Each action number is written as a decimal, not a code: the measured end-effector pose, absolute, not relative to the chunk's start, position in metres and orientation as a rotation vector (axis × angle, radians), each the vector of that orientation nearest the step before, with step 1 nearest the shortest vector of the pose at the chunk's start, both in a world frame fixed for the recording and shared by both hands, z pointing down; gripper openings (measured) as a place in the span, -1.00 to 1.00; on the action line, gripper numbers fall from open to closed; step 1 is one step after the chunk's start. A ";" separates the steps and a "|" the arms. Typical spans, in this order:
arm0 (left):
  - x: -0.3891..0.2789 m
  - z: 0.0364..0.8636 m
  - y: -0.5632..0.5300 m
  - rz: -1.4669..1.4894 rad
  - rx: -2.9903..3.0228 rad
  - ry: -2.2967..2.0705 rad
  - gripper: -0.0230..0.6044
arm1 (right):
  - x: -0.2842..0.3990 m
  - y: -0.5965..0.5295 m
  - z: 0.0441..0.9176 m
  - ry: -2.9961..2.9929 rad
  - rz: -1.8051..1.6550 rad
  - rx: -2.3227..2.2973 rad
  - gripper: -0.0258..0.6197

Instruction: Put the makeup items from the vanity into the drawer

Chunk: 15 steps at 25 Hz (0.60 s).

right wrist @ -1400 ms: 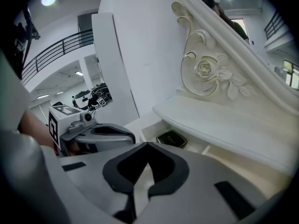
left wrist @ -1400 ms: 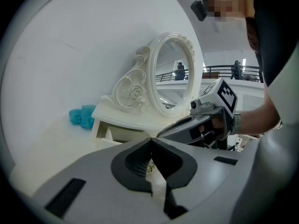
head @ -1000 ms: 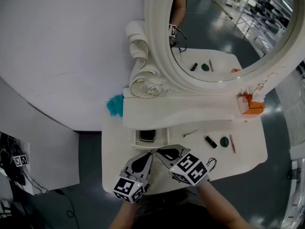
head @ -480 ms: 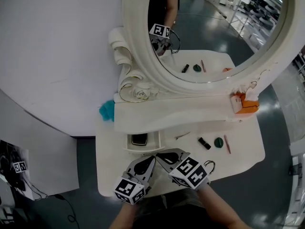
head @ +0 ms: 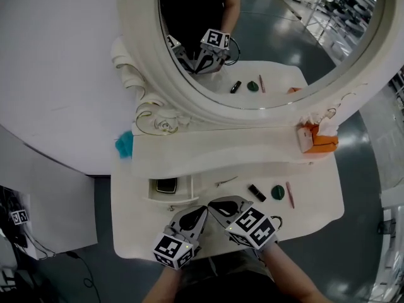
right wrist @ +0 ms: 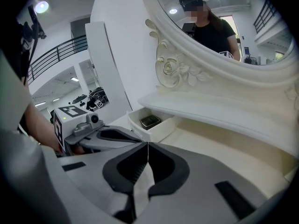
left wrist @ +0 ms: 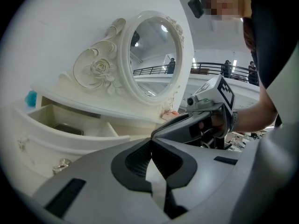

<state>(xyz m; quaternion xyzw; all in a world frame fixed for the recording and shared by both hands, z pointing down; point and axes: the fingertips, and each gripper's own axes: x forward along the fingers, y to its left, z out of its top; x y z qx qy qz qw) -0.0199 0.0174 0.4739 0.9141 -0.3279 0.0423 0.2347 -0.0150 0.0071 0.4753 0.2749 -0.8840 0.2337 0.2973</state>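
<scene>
The white vanity's small drawer (head: 184, 190) stands open at the left, with a dark compact (head: 166, 185) inside it. On the tabletop to the right lie a thin pale stick (head: 225, 182), a black lipstick (head: 256, 192), a green round item (head: 277, 192) and a red pencil (head: 290, 194). My left gripper (head: 201, 209) and right gripper (head: 211, 203) hover side by side over the front edge, just right of the drawer. Both are shut and empty. The drawer (right wrist: 140, 119) and compact (right wrist: 150, 121) also show in the right gripper view, beyond the shut right gripper (right wrist: 147, 143).
A big oval mirror (head: 265, 36) in a carved white frame rises behind a raised shelf (head: 214, 150). An orange box (head: 315, 139) sits at the shelf's right end. A teal object (head: 124, 144) pokes out at its left end. Dark floor surrounds the table.
The head view has swung, so the vanity and mirror sit further left in the picture. Both grippers stay shut at the front edge.
</scene>
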 end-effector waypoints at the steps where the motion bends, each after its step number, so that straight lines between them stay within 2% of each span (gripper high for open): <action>1: -0.016 0.476 0.016 0.120 2.503 -0.904 -0.88 | -0.011 0.006 0.476 -2.352 0.621 0.725 -0.85; 15: 0.019 0.488 -0.008 0.144 2.467 -0.989 -0.88 | 0.025 -0.017 0.499 -2.218 0.332 0.662 -0.84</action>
